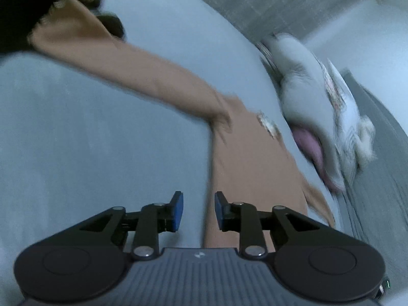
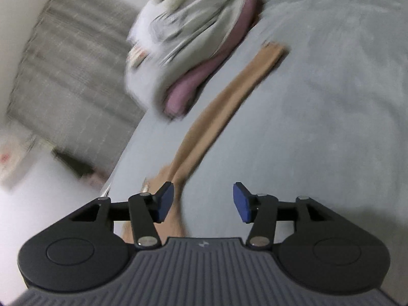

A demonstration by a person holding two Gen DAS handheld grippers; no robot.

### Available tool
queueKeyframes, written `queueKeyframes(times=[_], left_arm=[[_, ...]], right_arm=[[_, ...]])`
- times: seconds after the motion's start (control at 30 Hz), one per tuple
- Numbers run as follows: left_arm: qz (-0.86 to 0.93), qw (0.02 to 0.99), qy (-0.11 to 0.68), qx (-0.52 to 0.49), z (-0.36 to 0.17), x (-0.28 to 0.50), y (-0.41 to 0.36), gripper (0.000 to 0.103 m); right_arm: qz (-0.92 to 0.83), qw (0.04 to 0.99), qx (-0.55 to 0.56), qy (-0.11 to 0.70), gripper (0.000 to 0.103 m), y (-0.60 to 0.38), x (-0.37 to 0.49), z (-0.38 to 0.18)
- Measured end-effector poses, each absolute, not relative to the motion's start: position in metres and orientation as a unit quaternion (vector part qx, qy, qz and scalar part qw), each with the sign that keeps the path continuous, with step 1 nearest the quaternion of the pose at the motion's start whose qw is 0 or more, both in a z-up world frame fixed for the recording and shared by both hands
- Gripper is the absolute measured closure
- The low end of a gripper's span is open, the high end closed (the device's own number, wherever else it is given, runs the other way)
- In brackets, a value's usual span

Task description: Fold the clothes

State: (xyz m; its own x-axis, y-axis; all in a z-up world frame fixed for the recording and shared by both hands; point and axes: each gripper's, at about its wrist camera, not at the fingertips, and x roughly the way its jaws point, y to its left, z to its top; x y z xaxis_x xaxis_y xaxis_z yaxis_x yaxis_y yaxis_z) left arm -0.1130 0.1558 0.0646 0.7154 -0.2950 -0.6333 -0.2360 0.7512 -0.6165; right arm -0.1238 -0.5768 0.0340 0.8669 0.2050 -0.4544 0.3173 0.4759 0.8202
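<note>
A tan long-sleeved garment (image 1: 255, 163) lies flat on the pale blue bedspread (image 1: 89, 132). In the left wrist view its body runs up from under my left gripper (image 1: 199, 210), and one sleeve (image 1: 122, 56) stretches to the upper left. My left gripper hangs above the garment's left edge, jaws slightly apart, nothing between the blue pads. In the right wrist view a tan sleeve (image 2: 224, 99) runs away to the upper right. My right gripper (image 2: 203, 202) is open above the bedspread (image 2: 318, 127), its left pad over the tan cloth, gripping nothing. Both views are blurred.
A heap of other clothes (image 1: 318, 107), white, patterned and pink, lies at the bed's edge beside the garment; it shows in the right wrist view as a pile (image 2: 193, 43) too. A dark item (image 1: 15, 12) sits at the sleeve's far end. Grey flooring (image 2: 63, 76) lies beyond the bed.
</note>
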Motion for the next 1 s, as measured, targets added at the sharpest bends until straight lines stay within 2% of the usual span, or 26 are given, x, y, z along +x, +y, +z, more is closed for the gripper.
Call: queueKeyframes(times=[0.2, 0.43, 0.53, 0.63, 0.67, 0.7, 0.73, 0.87, 1.0], left_arm=[[0.109, 0.875, 0.329, -0.337, 0.055, -0.052, 0.184, 0.078], [0.15, 0.875, 0.312, -0.339, 0.036, -0.018, 0.2, 0.077], [0.16, 0.881, 0.293, -0.334, 0.037, -0.008, 0.201, 0.074], [0.176, 0.874, 0.278, -0.357, 0.032, -0.001, 0.206, 0.074], [0.182, 0.874, 0.27, -0.361, 0.03, 0.0, 0.21, 0.074], [0.187, 0.874, 0.265, -0.362, 0.03, 0.0, 0.214, 0.074], [0.191, 0.874, 0.261, -0.363, 0.031, 0.001, 0.216, 0.074], [0.219, 0.872, 0.234, -0.371, 0.034, 0.003, 0.235, 0.07], [0.223, 0.864, 0.226, -0.391, 0.034, 0.005, 0.252, 0.07]], right_arm=[[-0.163, 0.806, 0.519, 0.233, 0.045, -0.622, -0.062, 0.004], [-0.167, 0.782, 0.576, 0.169, 0.042, -0.652, -0.001, -0.042], [-0.171, 0.807, 0.541, 0.164, 0.042, -0.653, 0.022, -0.045], [-0.181, 0.845, 0.463, 0.196, 0.043, -0.646, 0.05, -0.035], [-0.186, 0.854, 0.441, 0.207, 0.045, -0.645, 0.056, -0.031], [-0.189, 0.859, 0.425, 0.216, 0.061, -0.646, 0.061, -0.028], [-0.191, 0.861, 0.415, 0.223, 0.088, -0.649, 0.065, -0.026], [-0.21, 0.872, 0.39, 0.206, 0.098, -0.663, 0.053, -0.013], [-0.221, 0.881, 0.384, 0.163, 0.097, -0.682, 0.037, 0.008]])
